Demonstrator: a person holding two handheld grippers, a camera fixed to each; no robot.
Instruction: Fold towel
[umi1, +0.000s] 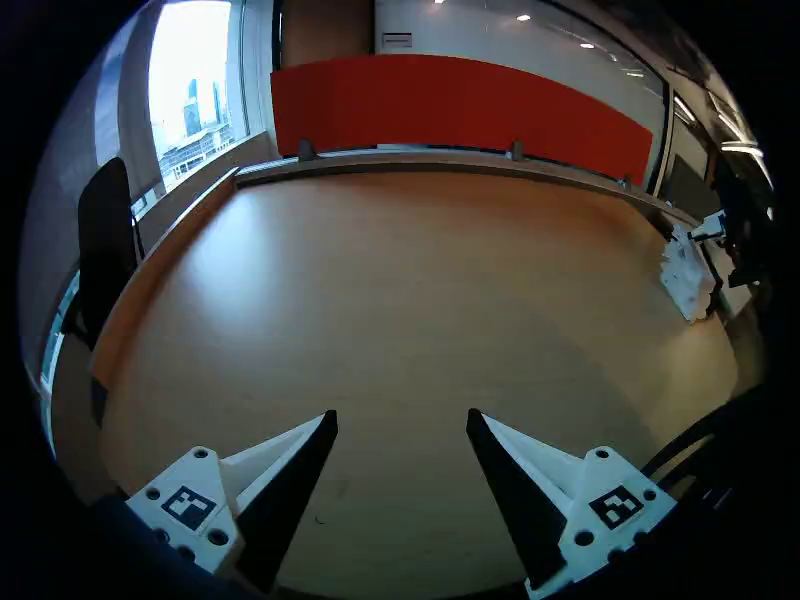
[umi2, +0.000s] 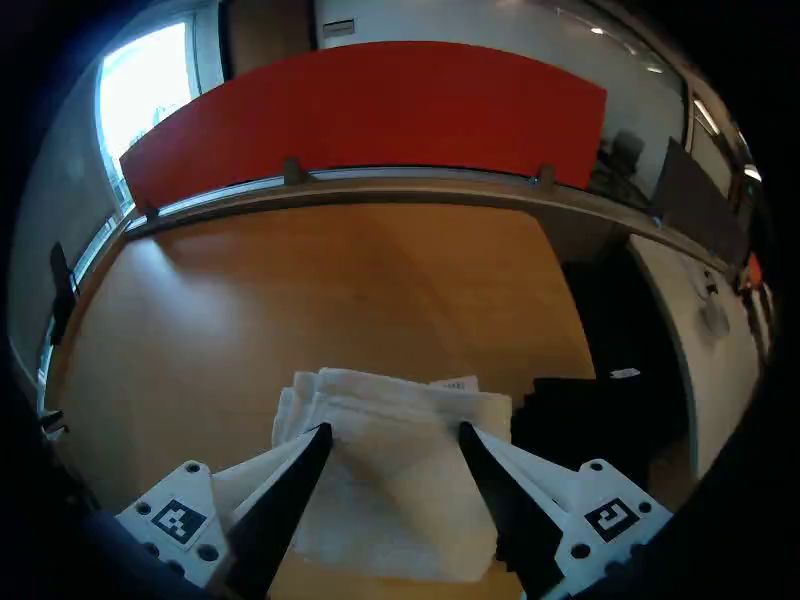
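The towel (umi2: 400, 470) lies on the table (umi2: 300, 290) by its right edge; a divider (umi2: 370, 110) stands along the table's far edge, a chair (umi1: 105, 240) off its left.

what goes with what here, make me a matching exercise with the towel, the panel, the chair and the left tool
Things:
1 towel
2 panel
3 chair
4 left tool

Descriptions:
a red, along the far edge of the table
b open over bare table
c white, folded, by the right tool
d black, near the window

Pairs: 1-c, 2-a, 3-d, 4-b
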